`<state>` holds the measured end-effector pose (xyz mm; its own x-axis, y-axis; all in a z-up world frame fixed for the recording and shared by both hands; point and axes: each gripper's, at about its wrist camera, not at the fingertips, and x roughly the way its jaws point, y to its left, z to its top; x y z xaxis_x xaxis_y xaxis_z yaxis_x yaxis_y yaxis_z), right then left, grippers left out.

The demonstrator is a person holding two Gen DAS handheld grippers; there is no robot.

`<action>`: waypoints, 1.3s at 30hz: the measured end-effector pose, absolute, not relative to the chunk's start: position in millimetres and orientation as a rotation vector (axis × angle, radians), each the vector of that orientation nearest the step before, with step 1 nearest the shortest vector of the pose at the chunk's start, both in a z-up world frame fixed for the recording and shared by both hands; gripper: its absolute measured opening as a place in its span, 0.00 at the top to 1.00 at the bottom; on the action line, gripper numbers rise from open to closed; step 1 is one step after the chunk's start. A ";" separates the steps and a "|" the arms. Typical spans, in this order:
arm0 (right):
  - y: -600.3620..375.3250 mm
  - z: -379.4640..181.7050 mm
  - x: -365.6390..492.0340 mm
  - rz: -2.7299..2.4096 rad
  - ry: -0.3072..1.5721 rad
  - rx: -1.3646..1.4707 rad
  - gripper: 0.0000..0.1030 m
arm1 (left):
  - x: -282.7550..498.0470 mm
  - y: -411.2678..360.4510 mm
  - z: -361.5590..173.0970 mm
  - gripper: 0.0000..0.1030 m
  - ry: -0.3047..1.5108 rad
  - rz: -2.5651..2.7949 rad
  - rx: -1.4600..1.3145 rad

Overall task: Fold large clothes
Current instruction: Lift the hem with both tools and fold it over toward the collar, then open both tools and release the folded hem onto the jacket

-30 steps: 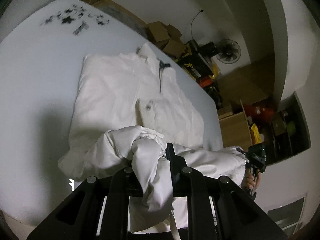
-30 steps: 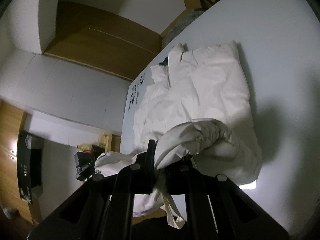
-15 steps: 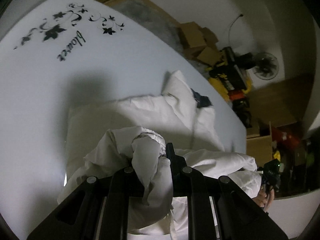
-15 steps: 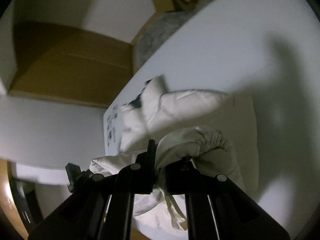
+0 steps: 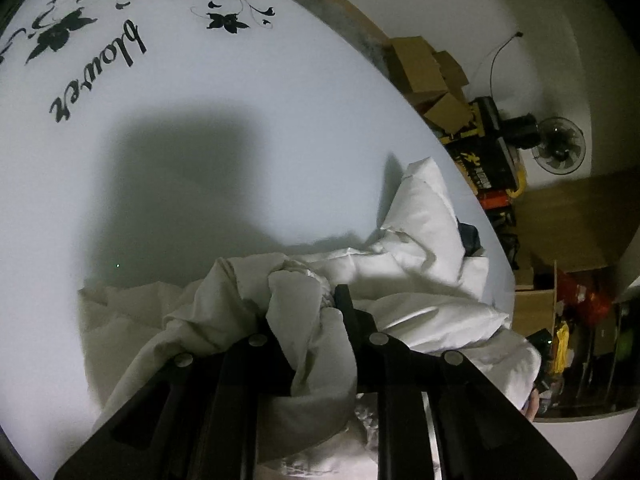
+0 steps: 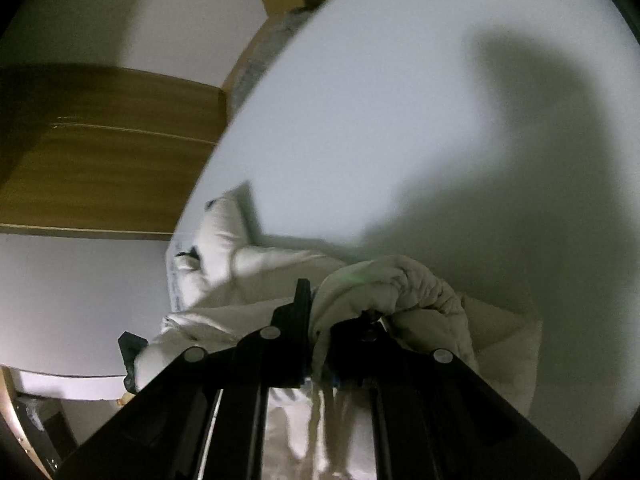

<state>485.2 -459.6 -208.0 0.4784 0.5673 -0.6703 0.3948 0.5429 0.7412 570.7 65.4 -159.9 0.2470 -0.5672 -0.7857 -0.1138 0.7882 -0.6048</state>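
Hem of white padded jacket (image 5: 404, 280) is hanging pinched in both grippers; left gripper (image 5: 316, 312) jaws opening w/ cloth between, right gripper (image 6: 332, 320) clamping. Collar is lying ahead toward white table's (image 5: 200, 152) far edge.

The place looked like a lived-in room of a home used partly for storage. A broad white counter (image 5: 240, 128) printed with black flowers and curling script (image 5: 96, 72) filled most of the left wrist view, and past its far edge brown cardboard boxes (image 5: 428, 76) were stacked against a plain white wall beside a dark electric fan (image 5: 560, 148) and a cluttered heap of yellow and black items (image 5: 488, 160). An open wooden shelf unit (image 5: 536, 304) stuffed with red and yellow things stood nearby, and the right wrist view showed a plain brown wooden panel (image 6: 104, 152) set against a pale wall.
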 end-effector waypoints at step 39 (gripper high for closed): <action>-268.1 -154.4 487.0 -0.100 0.935 0.261 0.40 | 507.9 -58.6 -145.8 0.00 0.810 0.048 0.014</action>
<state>487.0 -268.1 -154.4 0.5916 0.0281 -0.8057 0.1972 0.9640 0.1784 507.9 -58.6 -145.8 0.6885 0.0478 -0.7237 -0.0372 0.9988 0.0306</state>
